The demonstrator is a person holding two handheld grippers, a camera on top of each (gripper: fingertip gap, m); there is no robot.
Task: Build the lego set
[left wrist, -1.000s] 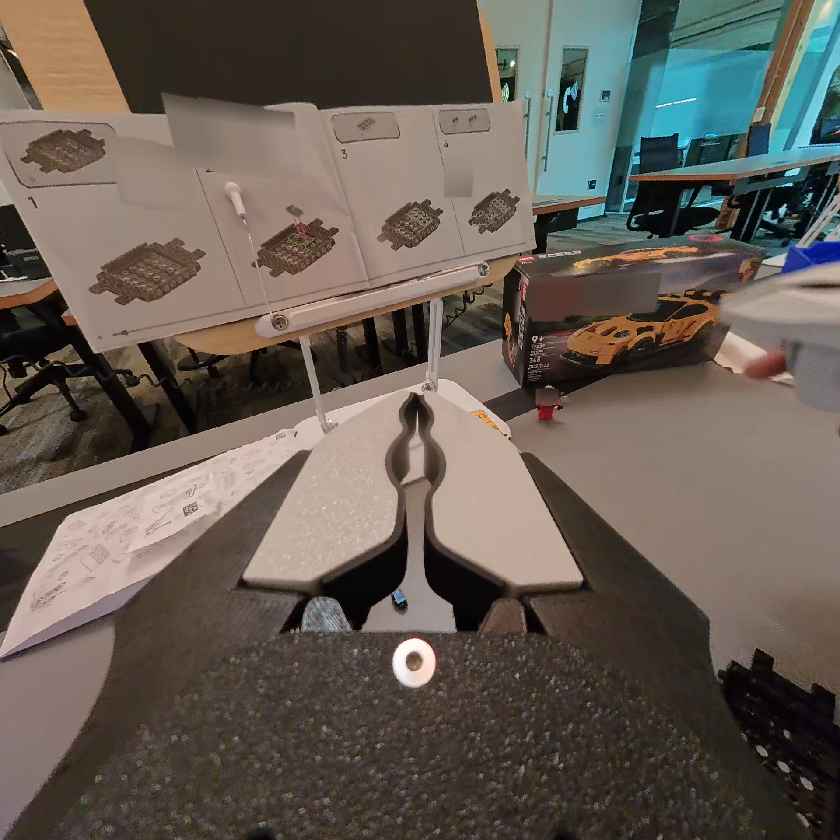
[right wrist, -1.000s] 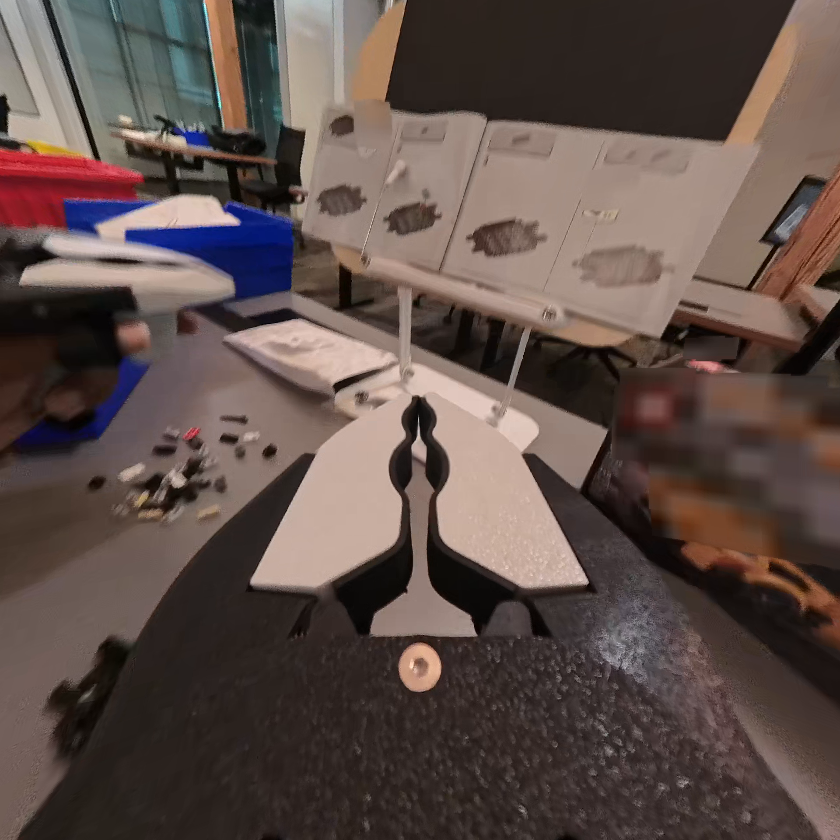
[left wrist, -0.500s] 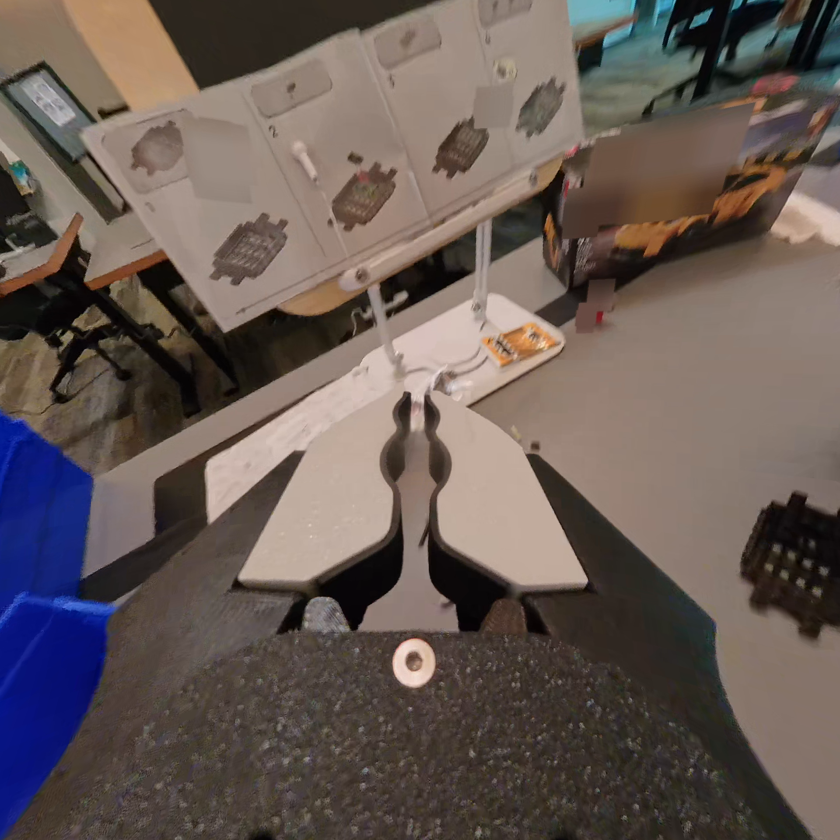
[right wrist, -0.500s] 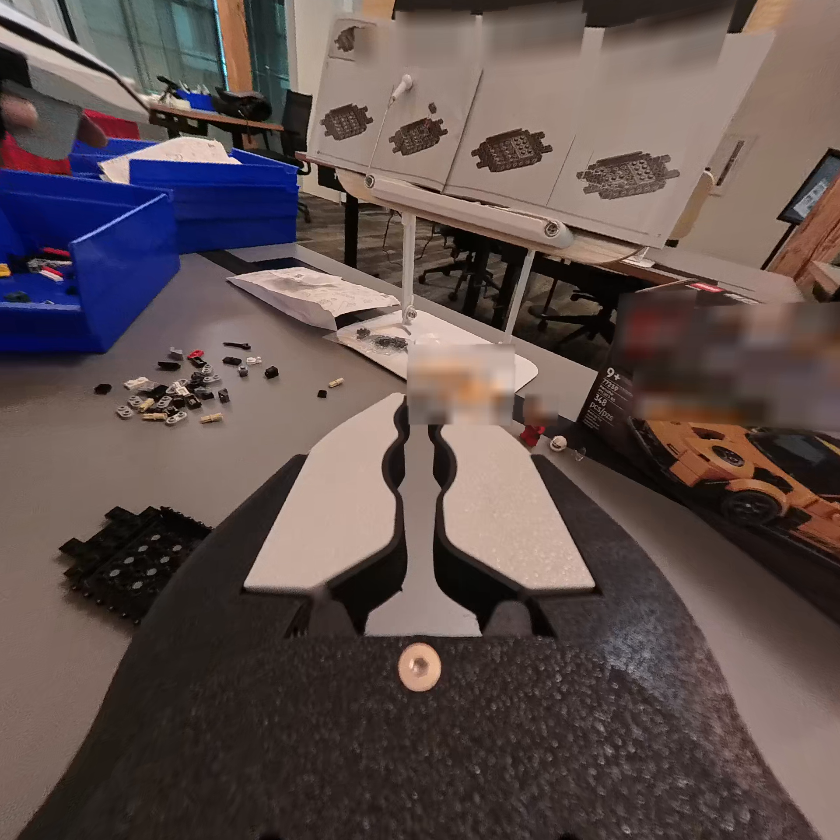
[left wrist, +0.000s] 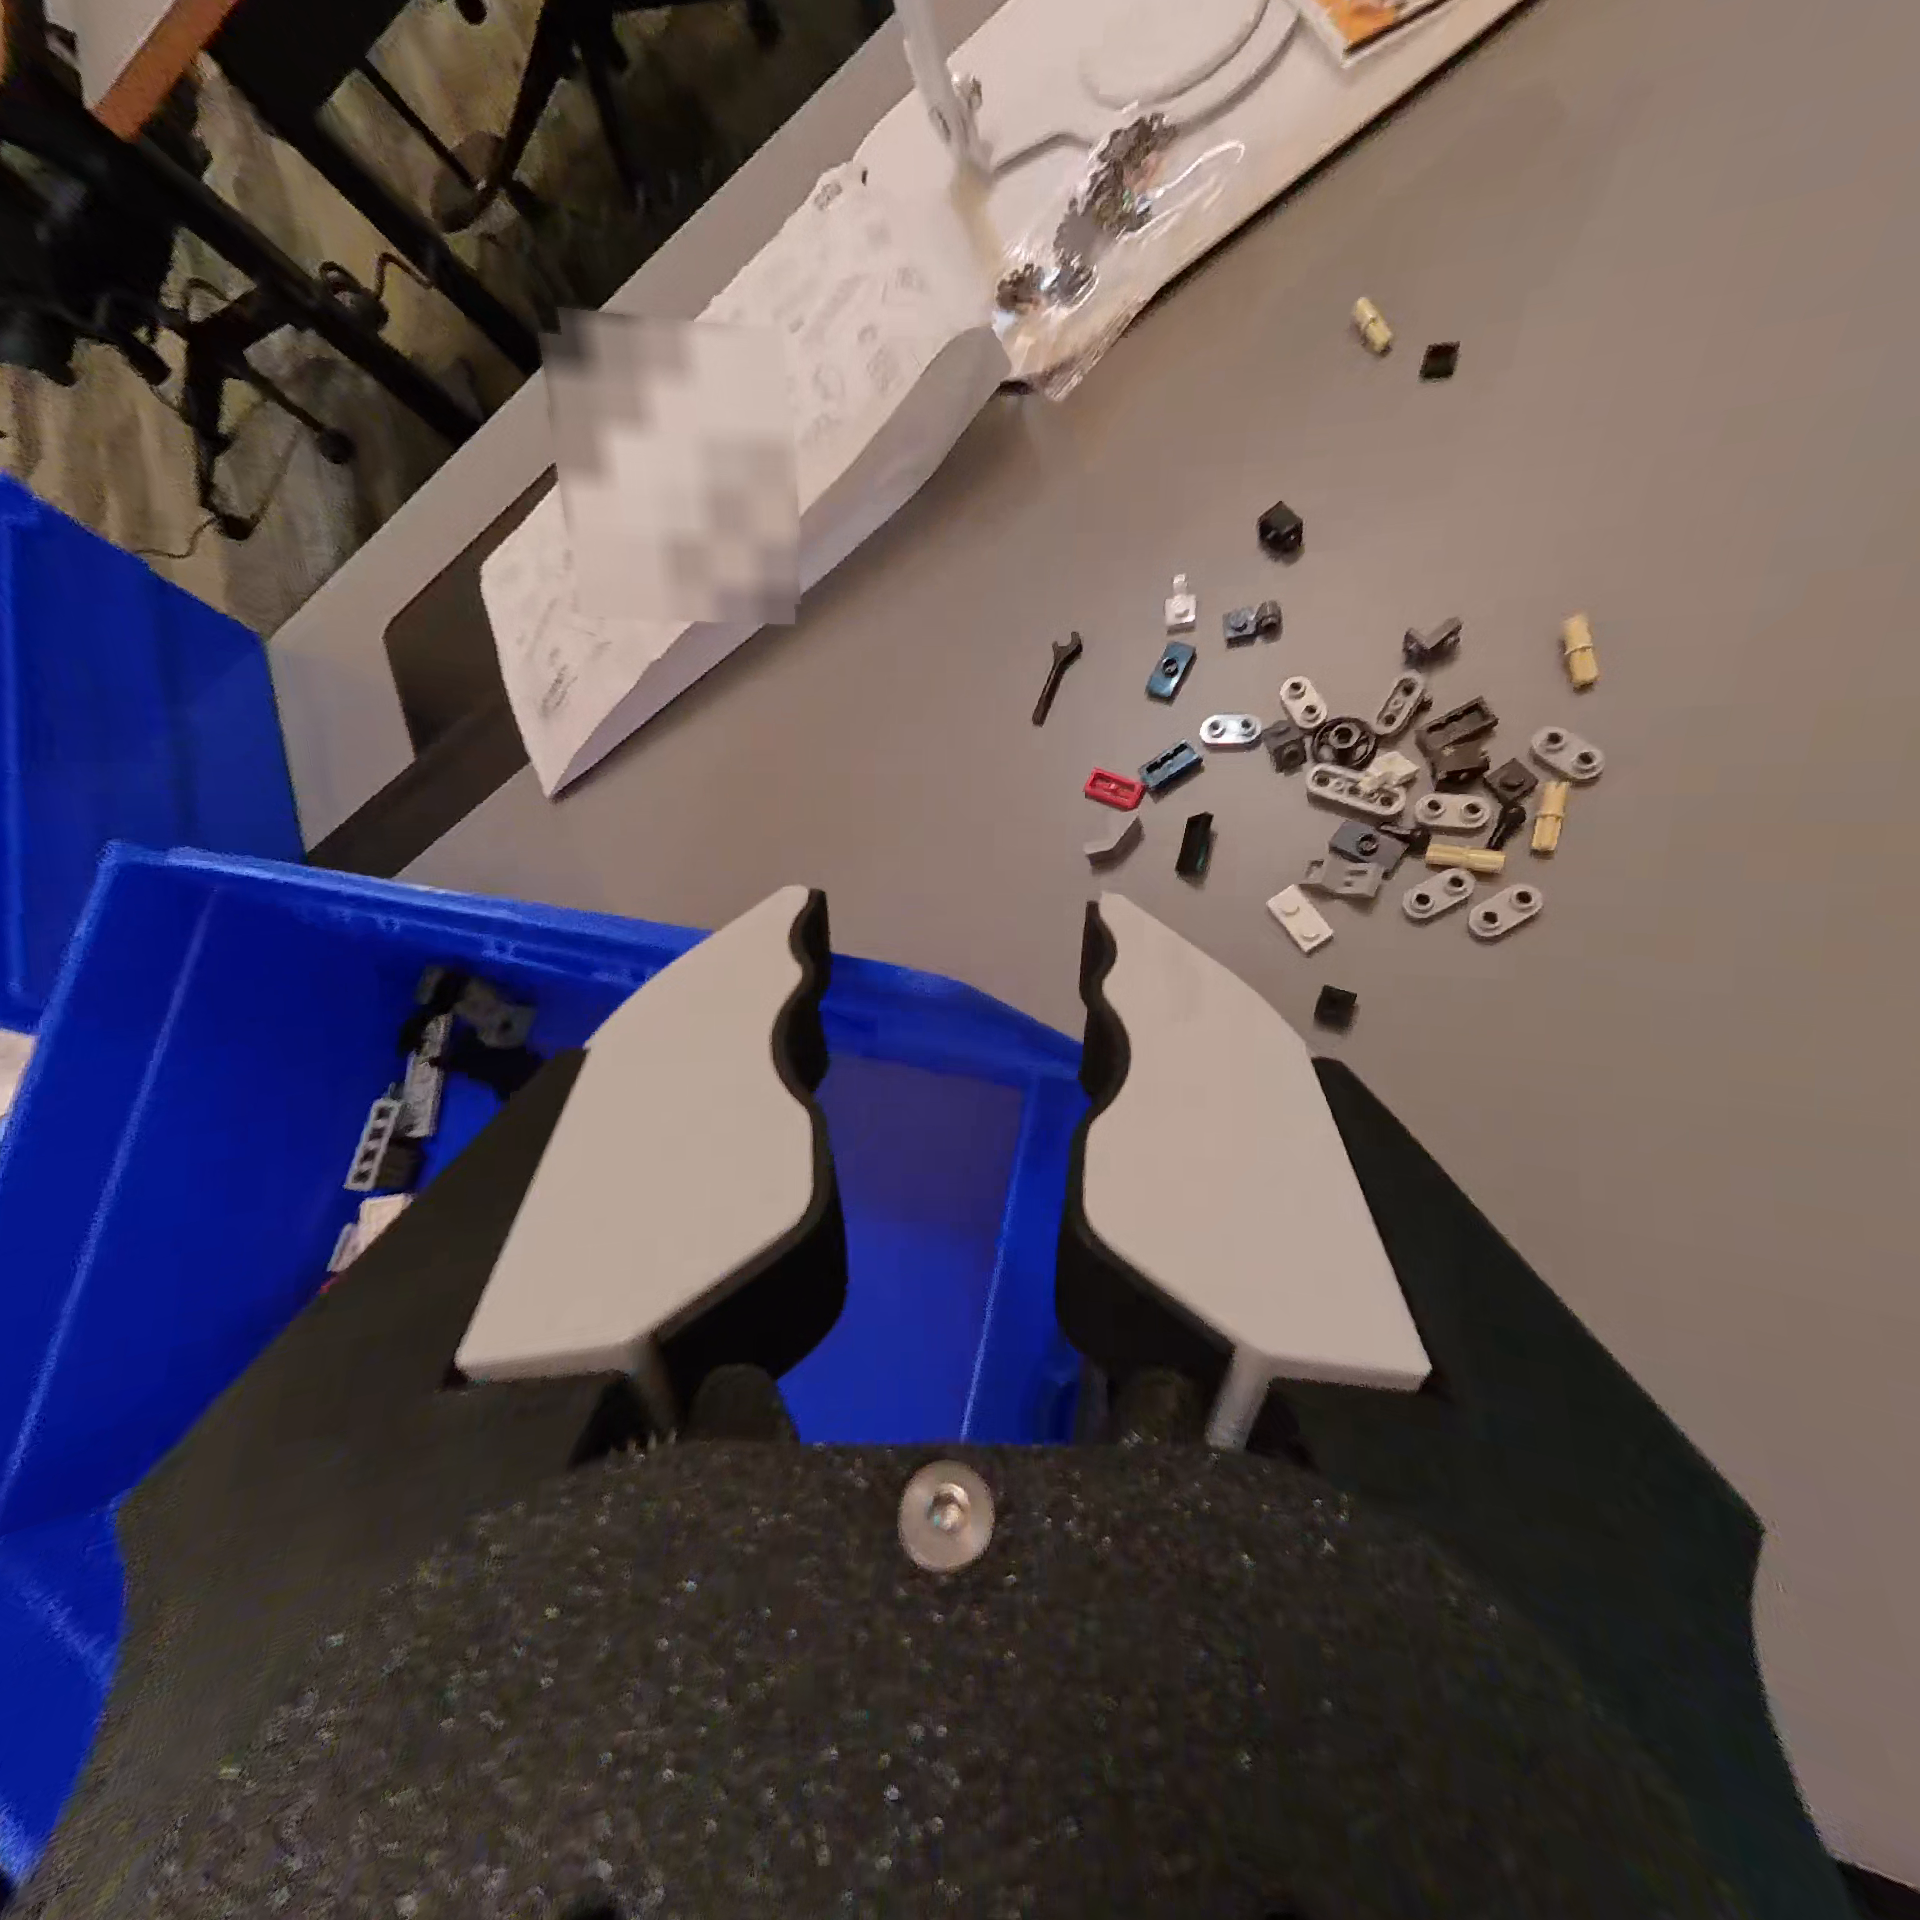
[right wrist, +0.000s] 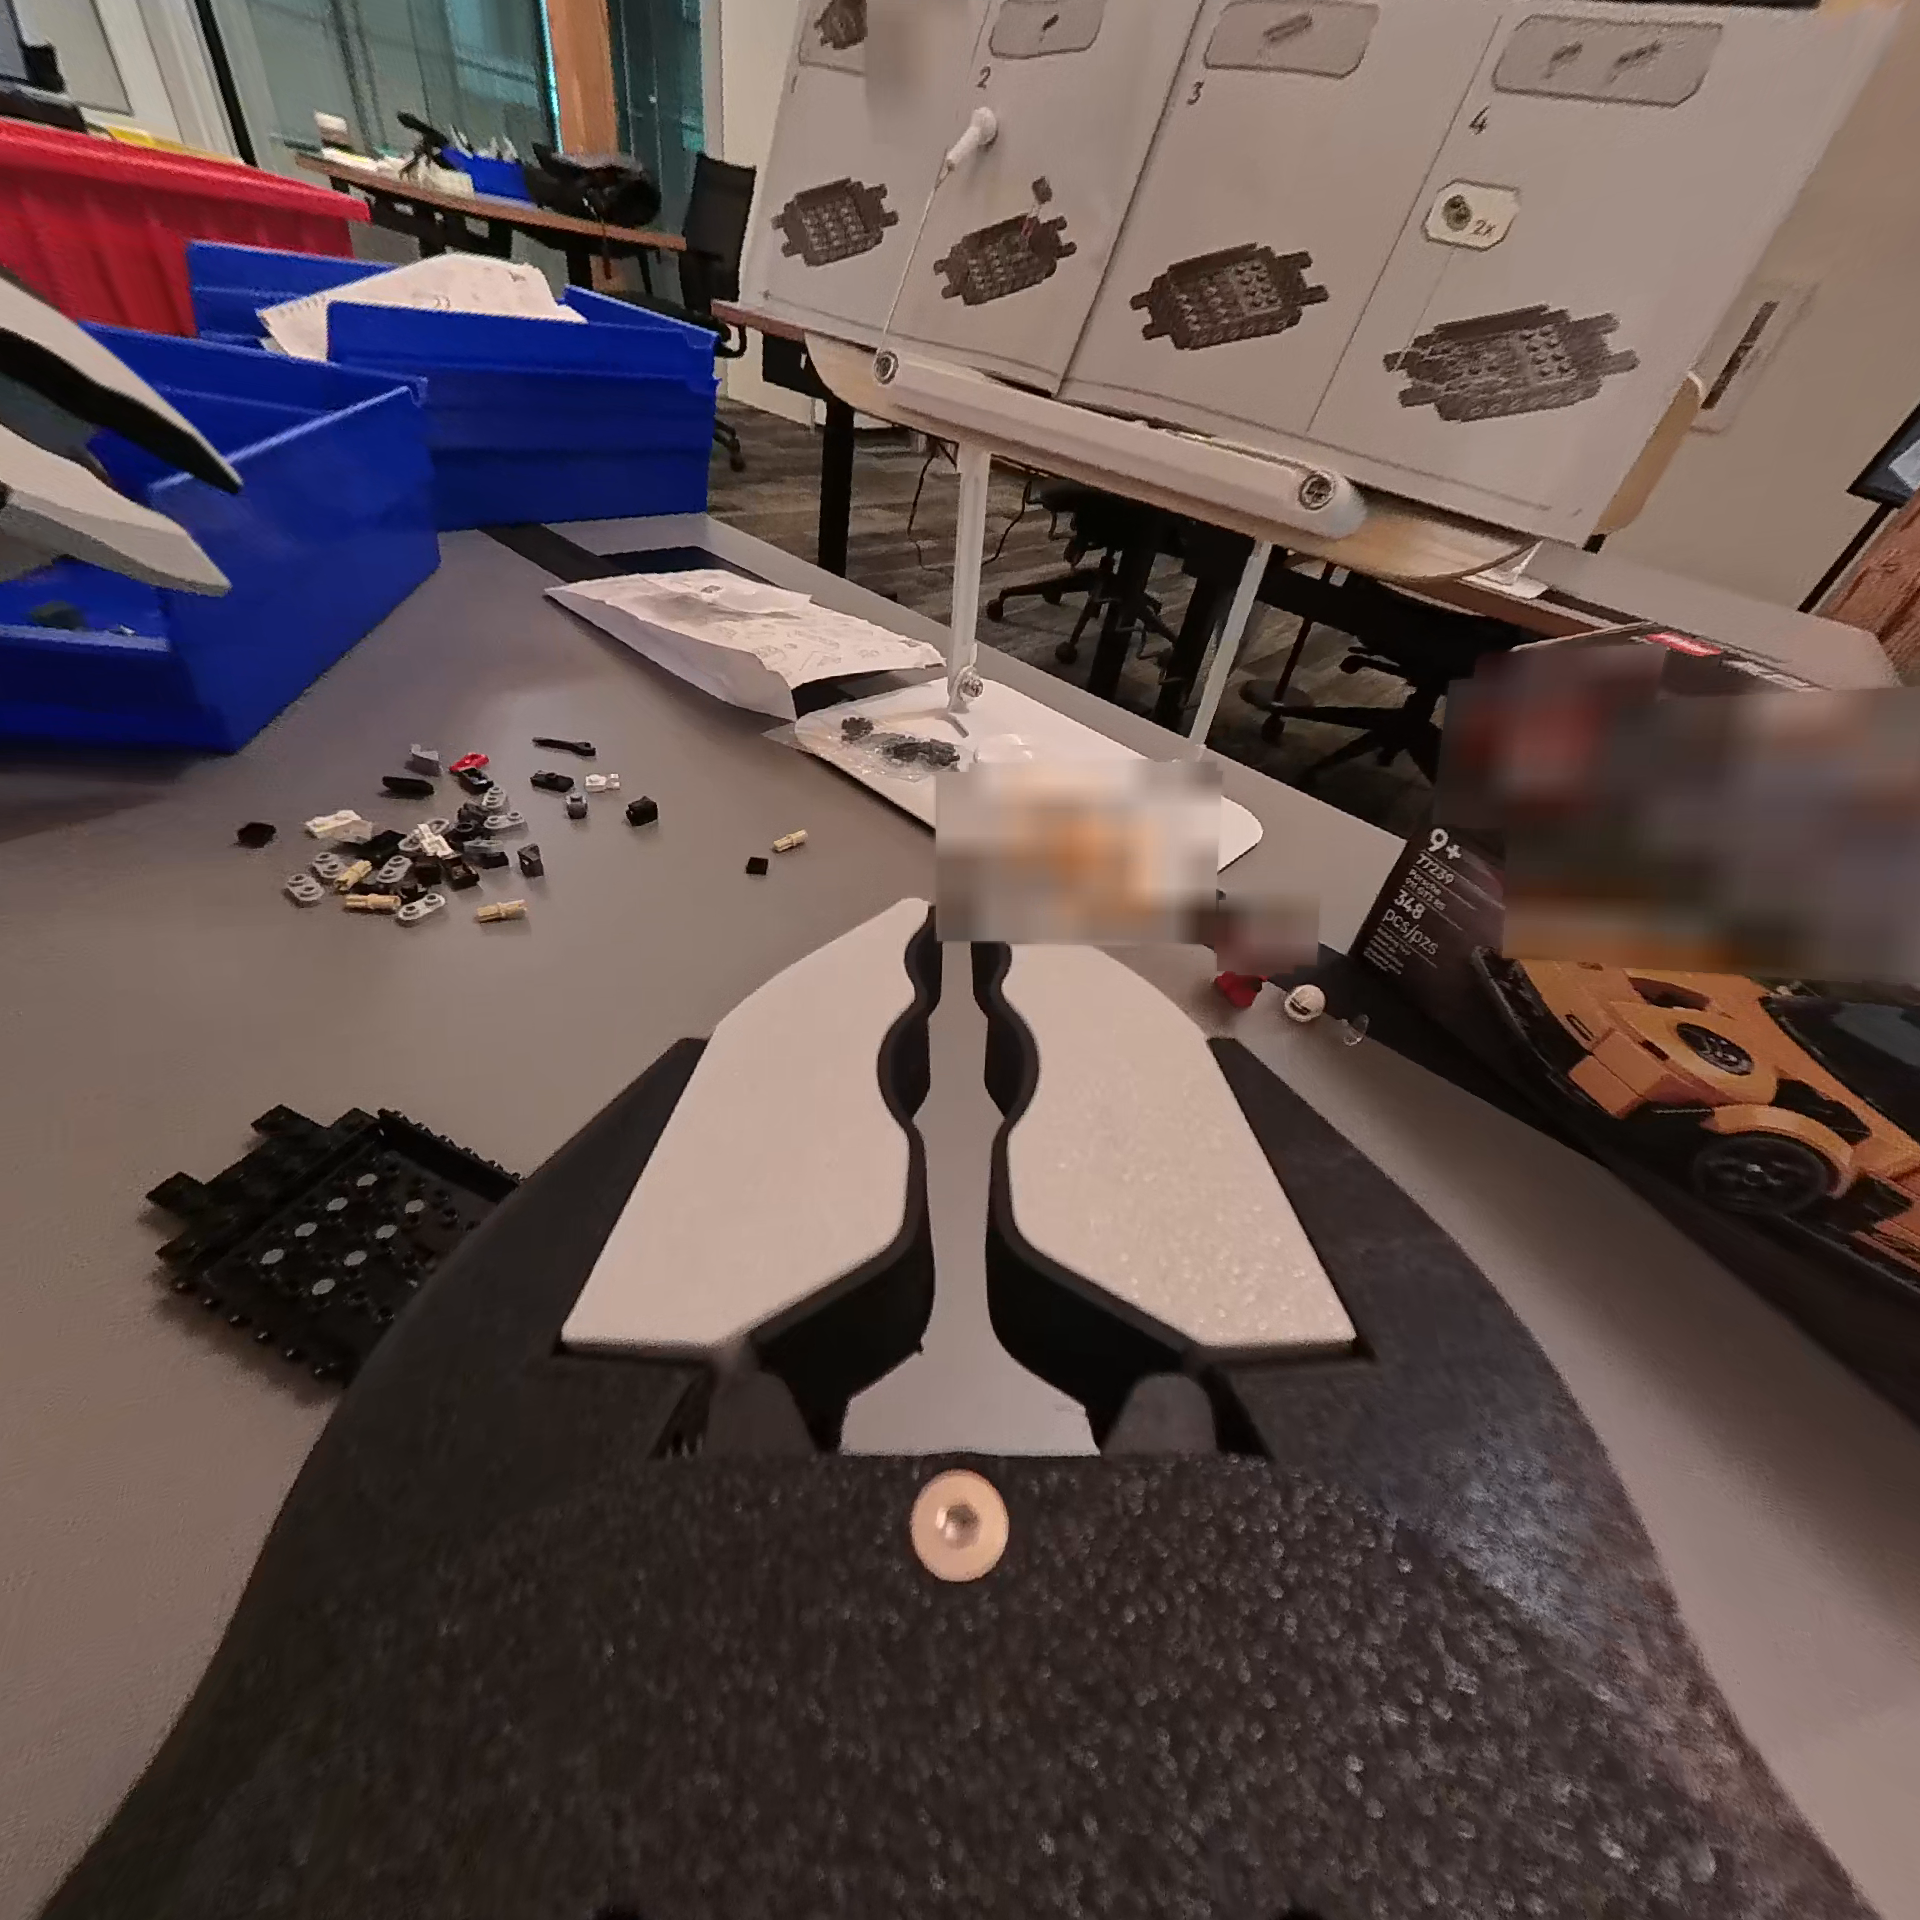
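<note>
My left gripper point(left wrist: 951, 935) is open and empty. It points down over the right wall of a blue bin point(left wrist: 156, 1143) that holds several small pieces. A pile of small Lego pieces point(left wrist: 1392, 790) lies on the grey table to its upper right. In the right wrist view my right gripper point(right wrist: 951, 935) is empty, with only a narrow gap between its jaws, low over the table. A black chassis plate point(right wrist: 322, 1236) lies to its left. The pile point(right wrist: 416, 842) lies farther off. The left gripper point(right wrist: 104, 499) shows open above the blue bin point(right wrist: 312, 582).
An instruction stand point(right wrist: 1195, 208) with open pages stands at the back. A paper booklet point(left wrist: 883, 416) and a clear bag of pieces point(left wrist: 1101, 208) lie by its base. The Lego box point(right wrist: 1662, 987) stands at right. More blue bins and a red bin point(right wrist: 125, 239) stand at far left. One gripper's finger ends stand about 35 cm off the other's. The black chassis plate point(right wrist: 322, 1236) lies around 15 cm away from my right fingertips.
My left gripper swung left and tipped down from the instruction stand to the blue bin, and its jaws opened wide. My right gripper's jaws parted slightly, and its view steadied on the table.
</note>
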